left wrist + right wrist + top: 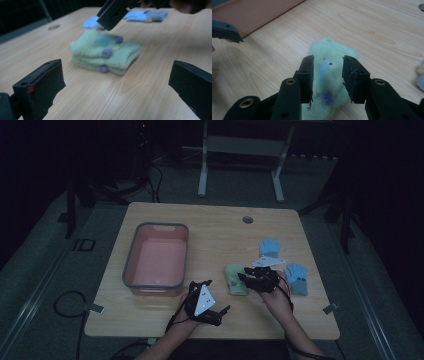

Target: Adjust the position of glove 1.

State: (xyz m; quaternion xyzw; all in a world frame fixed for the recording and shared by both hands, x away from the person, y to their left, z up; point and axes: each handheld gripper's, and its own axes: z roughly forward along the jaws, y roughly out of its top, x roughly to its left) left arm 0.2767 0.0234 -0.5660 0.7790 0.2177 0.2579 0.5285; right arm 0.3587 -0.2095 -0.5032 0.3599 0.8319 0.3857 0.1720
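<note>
Left gripper [220, 309] is sitting lower centre of the high view, jaws spread wide, gripping nothing, aimed at the green sock [106, 53] mid-frame in its own view. Right gripper [328, 77] is hovering just above that sock, jaws part-open and straddling it in the right gripper view; pads aren't pressing, so it's released. The sock is lying folded on the table [215, 227], centre of the high view, just right of the pink bin [131, 262]. Risk as I'm reading it: the fold is loose, so a pinch on the top layer alone is likely unfolding it or dragging it sideways; with both grippers converging, the jaws could be clashing. Count: one green sock, two blue socks [270, 247] [297, 277] upper right, one bin, two grippers.
</note>
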